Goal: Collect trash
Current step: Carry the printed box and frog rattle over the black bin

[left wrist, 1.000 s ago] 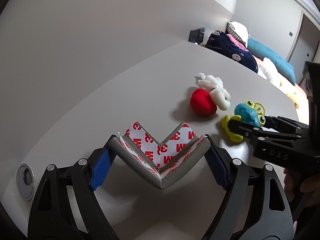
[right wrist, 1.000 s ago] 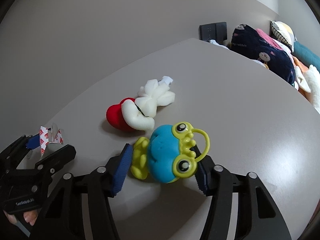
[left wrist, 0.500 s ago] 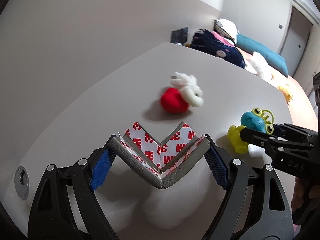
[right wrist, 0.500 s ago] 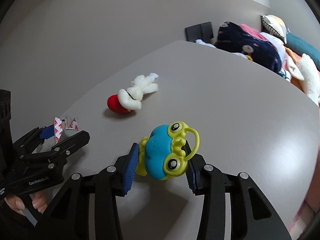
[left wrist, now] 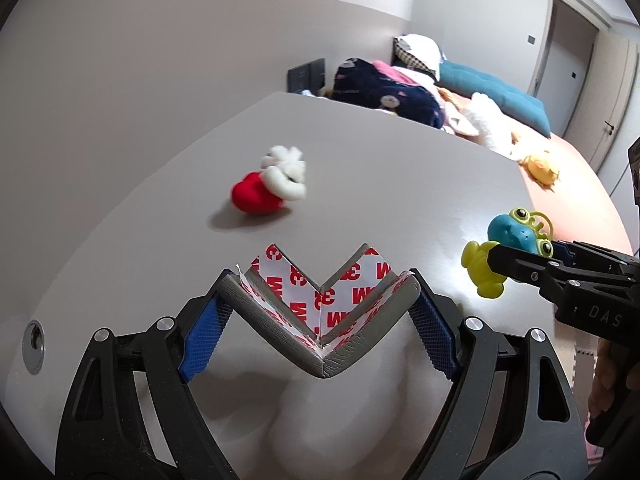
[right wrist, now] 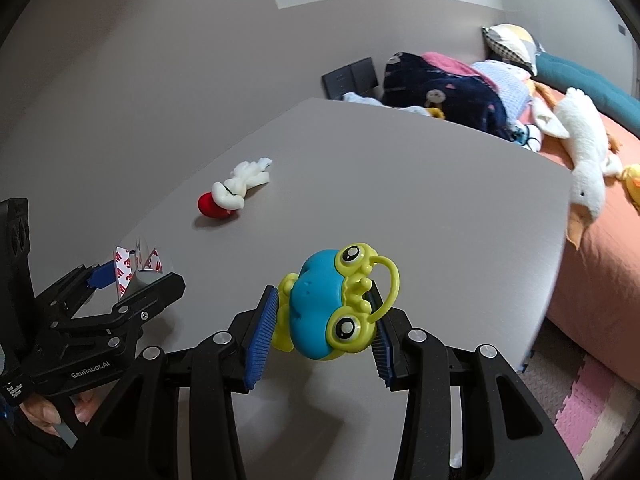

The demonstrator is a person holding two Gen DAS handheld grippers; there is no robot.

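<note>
My left claw (left wrist: 320,332) is clamped on a grey foam corner guard (left wrist: 316,340), its blue pads pressing the two outer arms of the V-shaped piece; the inner faces carry white backing paper printed with red lettering. I see the guard held above the grey tabletop (left wrist: 380,184), not resting on it. My right claw (right wrist: 320,320) is closed on a blue and yellow-green frog toy (right wrist: 332,304), gripped at its sides with the eyes and loop handle facing up and to the right, also lifted off the tabletop. From the right wrist view the left claw (right wrist: 132,284) sits off to the left with the guard's paper showing. A red and white plush toy (left wrist: 270,188) lies alone on the tabletop, well apart from both claws. Beyond the far edge there is a bed (right wrist: 592,248) with stuffed animals and pillows.
</note>
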